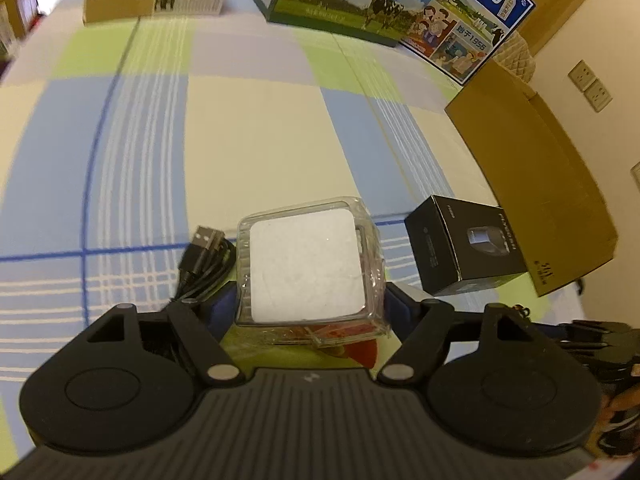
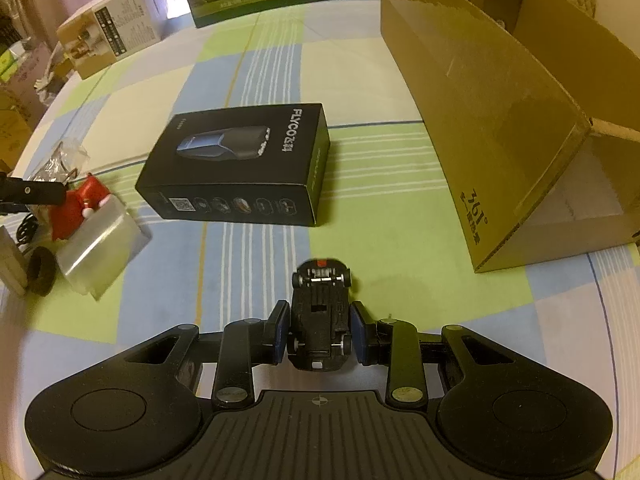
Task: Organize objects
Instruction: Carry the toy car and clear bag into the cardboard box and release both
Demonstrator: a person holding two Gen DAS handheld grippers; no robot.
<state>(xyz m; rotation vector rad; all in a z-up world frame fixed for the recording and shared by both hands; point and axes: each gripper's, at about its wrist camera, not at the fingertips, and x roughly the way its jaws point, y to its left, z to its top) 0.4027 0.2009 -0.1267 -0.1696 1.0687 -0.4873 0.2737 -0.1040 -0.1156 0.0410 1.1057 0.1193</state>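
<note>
Left gripper (image 1: 310,304): jaws closed on clear plastic case (image 1: 306,266). Right gripper (image 2: 320,338): jaws clamp upturned toy car (image 2: 320,312) near cardboard box (image 2: 500,120).

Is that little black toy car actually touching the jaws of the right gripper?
Touching. The right wrist view shows the toy car upside down between the right gripper jaws, both blue pads pressed against its sides with no gap.
</note>
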